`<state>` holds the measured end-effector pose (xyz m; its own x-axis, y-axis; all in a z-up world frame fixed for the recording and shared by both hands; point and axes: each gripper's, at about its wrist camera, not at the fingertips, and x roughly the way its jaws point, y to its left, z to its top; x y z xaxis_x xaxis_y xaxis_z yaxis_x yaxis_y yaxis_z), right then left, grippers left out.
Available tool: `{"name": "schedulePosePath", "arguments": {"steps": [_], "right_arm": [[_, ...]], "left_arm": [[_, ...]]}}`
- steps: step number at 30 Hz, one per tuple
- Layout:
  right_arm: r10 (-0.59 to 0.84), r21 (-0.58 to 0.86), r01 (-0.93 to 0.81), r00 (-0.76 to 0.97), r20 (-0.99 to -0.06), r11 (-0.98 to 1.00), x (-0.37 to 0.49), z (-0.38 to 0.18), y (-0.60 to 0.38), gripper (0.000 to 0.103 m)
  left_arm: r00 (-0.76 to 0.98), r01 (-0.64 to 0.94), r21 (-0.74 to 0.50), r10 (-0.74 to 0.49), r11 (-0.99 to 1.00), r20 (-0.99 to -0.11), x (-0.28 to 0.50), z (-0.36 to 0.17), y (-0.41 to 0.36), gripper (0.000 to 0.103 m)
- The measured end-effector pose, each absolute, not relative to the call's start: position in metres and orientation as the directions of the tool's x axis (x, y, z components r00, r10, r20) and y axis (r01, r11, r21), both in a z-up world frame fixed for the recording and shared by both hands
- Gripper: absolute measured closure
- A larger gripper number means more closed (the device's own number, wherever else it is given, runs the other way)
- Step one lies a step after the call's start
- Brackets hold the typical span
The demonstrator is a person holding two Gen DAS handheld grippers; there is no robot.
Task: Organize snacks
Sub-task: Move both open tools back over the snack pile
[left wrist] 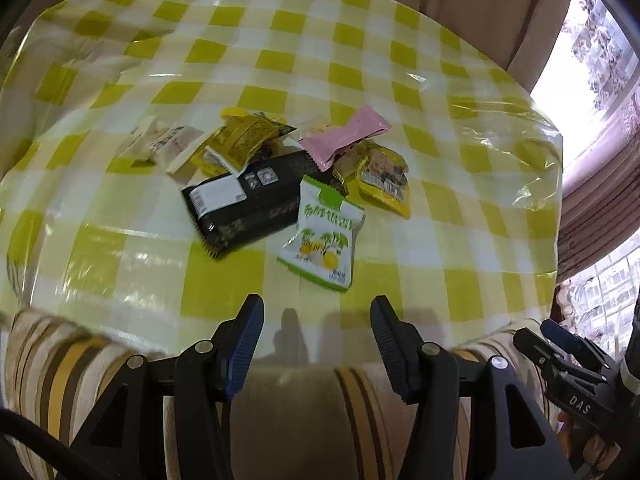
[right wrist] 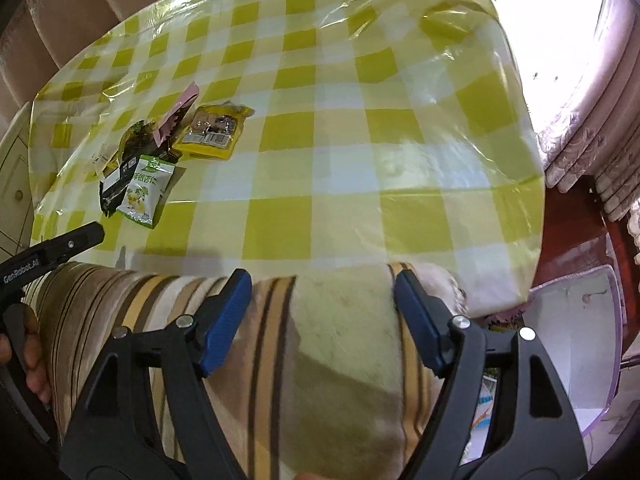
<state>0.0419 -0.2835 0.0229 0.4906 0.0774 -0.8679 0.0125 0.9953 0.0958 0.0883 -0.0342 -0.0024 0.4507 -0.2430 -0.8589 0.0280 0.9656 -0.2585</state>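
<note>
From where I sit, the risks start at the left of the heap: the pale wrappers (left wrist: 160, 144) lie half tucked under the yellow printed packet (left wrist: 240, 140), so I judge that pulling one would drag its neighbours across the slick plastic cover on the checked surface (left wrist: 360, 60). Next along, the long black pack (left wrist: 248, 200) underlies much of the pile, and lifting it first would likely tip the pink sachet (left wrist: 346, 136) and the green-and-white pouch (left wrist: 322, 236) off it. The flat packets give thin edges, so a pinch could slip or catch the plastic cover instead. Further right, the yellow bag with a clear window (left wrist: 384, 180) sits just beside the pink sachet, easy to nudge. All the snacks cluster mid-surface, well apart from both tools. My left gripper (left wrist: 316, 324) hangs at the near edge with its jaws spread wide and nothing between them; my right gripper (right wrist: 322, 292) is likewise wide open and empty, over striped fabric (right wrist: 280, 340) short of the surface. As for writing, the green pouch carries large characters too blurred to read; tool bodies show "DAS" and "GenRobot.AI".
</note>
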Motion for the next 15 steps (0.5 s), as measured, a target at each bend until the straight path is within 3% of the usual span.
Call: {"name": "schedulePosePath", "arguments": {"steps": [15], "right_arm": [[0.124,0.144,0.009,0.45,-0.884,0.99,0.087,0.007,-0.265,0.023]], "left_arm": [[0.397,0.064,-0.194,-0.204,0.979,-0.895,0.136,-0.025,-0.057,0.047]]}}
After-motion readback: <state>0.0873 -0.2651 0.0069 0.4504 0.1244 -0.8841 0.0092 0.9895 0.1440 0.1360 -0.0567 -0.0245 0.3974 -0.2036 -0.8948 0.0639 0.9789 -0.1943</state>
